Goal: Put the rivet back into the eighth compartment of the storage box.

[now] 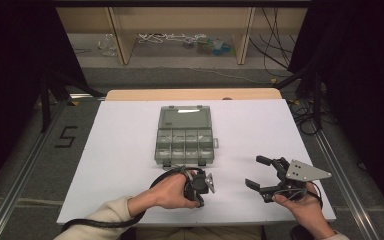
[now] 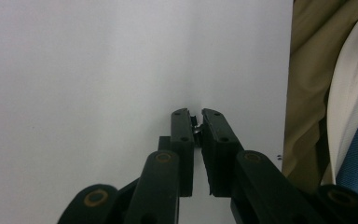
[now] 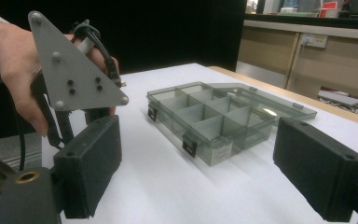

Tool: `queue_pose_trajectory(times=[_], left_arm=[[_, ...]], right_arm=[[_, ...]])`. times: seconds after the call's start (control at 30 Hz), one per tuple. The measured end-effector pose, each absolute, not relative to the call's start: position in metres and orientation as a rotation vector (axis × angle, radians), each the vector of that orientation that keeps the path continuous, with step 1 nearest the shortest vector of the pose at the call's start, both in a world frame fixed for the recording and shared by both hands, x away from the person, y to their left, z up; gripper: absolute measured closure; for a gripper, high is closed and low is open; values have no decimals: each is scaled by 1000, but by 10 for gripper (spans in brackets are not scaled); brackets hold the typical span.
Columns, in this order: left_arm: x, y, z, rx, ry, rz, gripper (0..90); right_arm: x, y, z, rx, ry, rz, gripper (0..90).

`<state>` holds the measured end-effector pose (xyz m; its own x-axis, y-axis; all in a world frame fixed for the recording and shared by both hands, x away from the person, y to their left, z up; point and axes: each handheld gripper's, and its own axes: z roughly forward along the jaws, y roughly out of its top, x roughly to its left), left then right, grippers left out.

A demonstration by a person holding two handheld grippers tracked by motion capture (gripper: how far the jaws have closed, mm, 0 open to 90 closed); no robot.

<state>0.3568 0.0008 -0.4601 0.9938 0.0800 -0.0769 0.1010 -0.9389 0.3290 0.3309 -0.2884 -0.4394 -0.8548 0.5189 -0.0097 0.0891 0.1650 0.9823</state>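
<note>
— Smoke-grey, see-through plastic compartment box (image 1: pixel 184 135) lies open in the middle of the white surface (image 1: pixel 120 150), its lid flat behind it, its cells looking empty.

— And the left hand-held gripper (image 2: pixel 195 122)?

— Low over the surface at the near edge, just in front of the box. Its jaws are pinched on a tiny metallic part (image 2: pixel 196 129); what kind, I cannot tell.

— The right hand-held gripper (image 1: pixel 258 172)?

— Well to the right of the box, jaws spread wide with nothing between them, aimed towards the left hand (image 1: pixel 172 192).
</note>
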Motion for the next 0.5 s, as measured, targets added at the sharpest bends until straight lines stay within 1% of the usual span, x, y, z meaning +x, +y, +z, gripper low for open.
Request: queue_pose_trajectory(times=[0.2,0.3,0.33,0.37,0.43,0.5], left_arm=[[358,4,-458,2773,151,-88,827],[359,5,-455,2731,177,-72,826],[358,6,-455,2700,214,-65,826],[361,7,-453,2722,176,-52,826],[360,8,-453,2671,225,-52,826],[362,9,-451,2675,197,-33,826]], right_arm=[[329,-289,-439,607,2138,1732,162],[331,-288,-439,581,2105,1735,163],[331,-288,-439,580,2103,1738,163],[331,-288,-439,581,2102,1738,163],[331,-289,-439,582,2112,1729,163],[331,-288,-440,581,2099,1747,163]])
